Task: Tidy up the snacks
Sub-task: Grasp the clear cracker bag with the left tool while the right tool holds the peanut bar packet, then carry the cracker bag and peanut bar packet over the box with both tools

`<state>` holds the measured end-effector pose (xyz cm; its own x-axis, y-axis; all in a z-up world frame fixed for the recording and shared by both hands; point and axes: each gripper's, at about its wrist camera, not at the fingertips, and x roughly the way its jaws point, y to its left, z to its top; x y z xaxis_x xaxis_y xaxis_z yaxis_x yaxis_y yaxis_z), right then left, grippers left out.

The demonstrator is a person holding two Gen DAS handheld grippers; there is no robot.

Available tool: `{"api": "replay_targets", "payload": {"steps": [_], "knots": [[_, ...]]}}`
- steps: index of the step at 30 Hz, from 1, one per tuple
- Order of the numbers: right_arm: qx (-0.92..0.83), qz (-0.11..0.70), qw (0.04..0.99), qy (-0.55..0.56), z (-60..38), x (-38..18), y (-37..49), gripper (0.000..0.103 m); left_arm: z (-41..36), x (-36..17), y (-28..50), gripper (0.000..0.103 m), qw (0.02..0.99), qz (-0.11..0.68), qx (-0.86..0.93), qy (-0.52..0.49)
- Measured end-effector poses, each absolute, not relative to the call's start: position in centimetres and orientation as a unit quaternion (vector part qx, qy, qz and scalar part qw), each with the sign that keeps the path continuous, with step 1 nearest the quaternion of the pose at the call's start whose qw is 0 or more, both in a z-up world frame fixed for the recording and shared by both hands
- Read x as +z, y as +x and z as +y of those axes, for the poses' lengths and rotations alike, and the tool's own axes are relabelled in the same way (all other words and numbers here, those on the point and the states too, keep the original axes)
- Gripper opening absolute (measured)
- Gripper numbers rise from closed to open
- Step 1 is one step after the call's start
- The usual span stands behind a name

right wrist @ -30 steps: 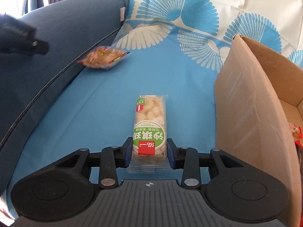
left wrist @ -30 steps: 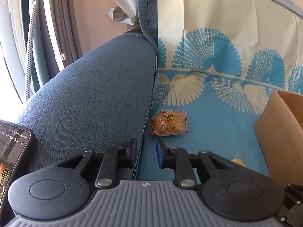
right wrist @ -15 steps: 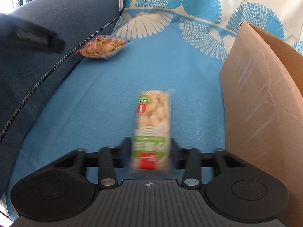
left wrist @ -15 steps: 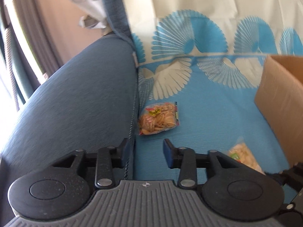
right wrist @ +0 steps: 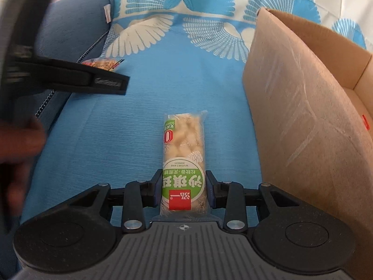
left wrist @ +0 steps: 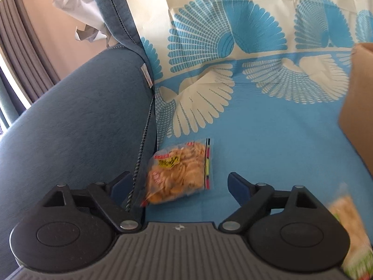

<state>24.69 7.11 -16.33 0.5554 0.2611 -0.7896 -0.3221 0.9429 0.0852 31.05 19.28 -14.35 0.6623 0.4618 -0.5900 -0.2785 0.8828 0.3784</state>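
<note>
Left gripper (left wrist: 177, 184) has swung in from the armrest (left wrist: 77, 128), jaws opening wide, nothing between its pads, cracker bag (left wrist: 179, 170) just ahead by the seam. Right gripper (right wrist: 183, 192) still clamps the bar (right wrist: 184, 161) beside the box (right wrist: 303, 126). Count: two snacks, one box.

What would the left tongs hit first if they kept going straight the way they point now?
Probably the orange snack bag, lying on the blue cloth beside the sofa arm. The left tongs are opening with nothing between them yet; depth is hard to judge.
</note>
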Motion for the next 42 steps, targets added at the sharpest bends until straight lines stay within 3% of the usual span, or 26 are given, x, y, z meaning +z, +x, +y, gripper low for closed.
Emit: {"api": "replay_targets", "payload": {"steps": [3,11,14,16,22,42], "knots": [[0.164,0.447,0.879,-0.027,7.1,-16.5,24.9,0.038,19.2,-15.7,32.9,0.101,0.897,0.363,0.214,0.134],[0.165,0.449,0.878,-0.026,7.1,-16.9,25.7,0.038,19.9,-17.5,36.2,0.102,0.892,0.351,0.253,0.135],[0.165,0.446,0.879,-0.03,7.1,-17.0,25.8,0.038,20.3,-17.5,36.7,0.097,0.892,0.348,0.258,0.131],[0.167,0.444,0.88,-0.033,7.1,-17.1,25.9,0.038,20.6,-17.4,36.9,0.084,0.889,0.349,0.265,0.129],[0.17,0.437,0.883,-0.036,6.8,-17.1,24.9,0.038,21.7,-16.8,36.3,0.06,0.886,0.356,0.277,0.11],[0.266,0.375,0.888,-0.029,4.2,-13.9,18.8,0.038,18.2,-7.8,22.5,0.056,0.916,0.343,0.207,-0.017]]}}
